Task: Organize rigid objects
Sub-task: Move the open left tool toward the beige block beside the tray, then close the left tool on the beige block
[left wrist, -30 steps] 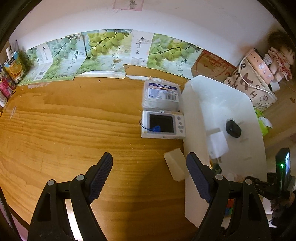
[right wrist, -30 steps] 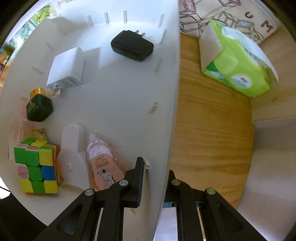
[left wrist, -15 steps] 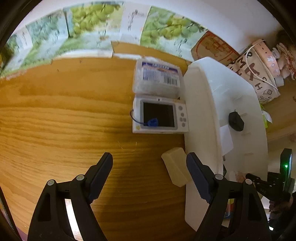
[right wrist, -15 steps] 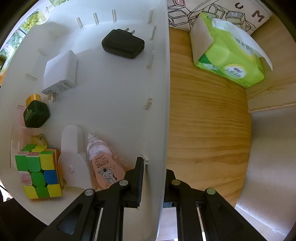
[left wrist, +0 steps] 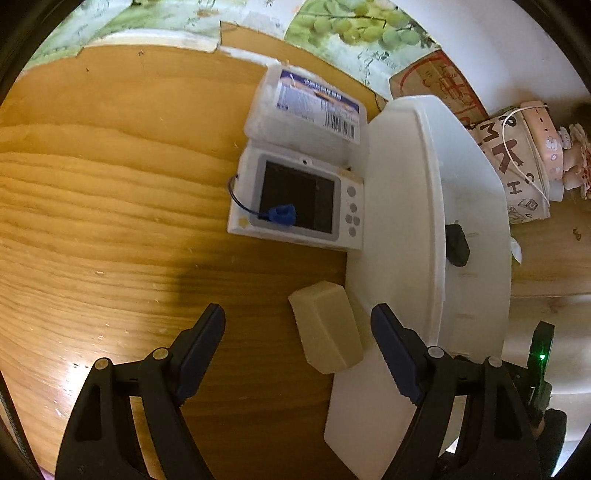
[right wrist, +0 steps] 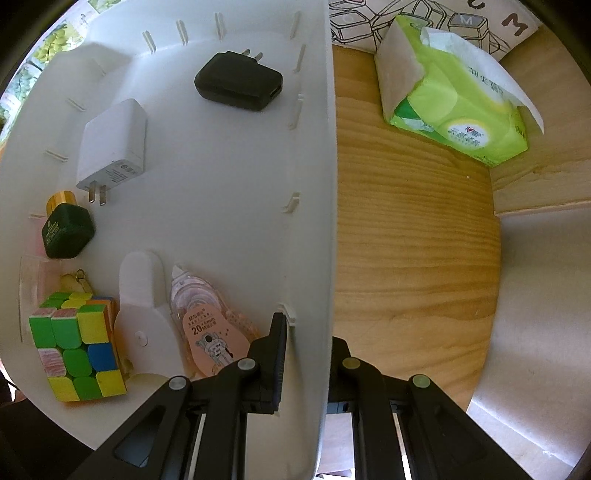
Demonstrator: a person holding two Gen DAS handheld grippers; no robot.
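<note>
A white plastic bin [right wrist: 314, 184] stands on the wooden table, and my right gripper [right wrist: 306, 343] is shut on its right wall, one finger inside and one outside. Inside lie a black charger [right wrist: 238, 86], a white charger [right wrist: 112, 147], a dark green bottle [right wrist: 66, 236], a puzzle cube [right wrist: 77, 350], a white holder [right wrist: 142, 314] and a pink correction tape [right wrist: 207, 328]. In the left wrist view the bin [left wrist: 406, 221] is at the right. My left gripper [left wrist: 299, 336] is open above a cream bar [left wrist: 327, 330] lying beside the bin, nearer the right finger.
A white handheld device with a screen and blue cord [left wrist: 299, 201] and a clear labelled box [left wrist: 310, 110] lie behind the bar against the bin. A green tissue pack [right wrist: 454, 99] sits right of the bin. Printed cartons [left wrist: 351, 33] and a patterned bag [left wrist: 517, 162] line the back.
The left gripper has sunk and tipped downward toward the table, so the cream bar now sits closer, between its fingers. The right gripper keeps its grip on the bin wall.
</note>
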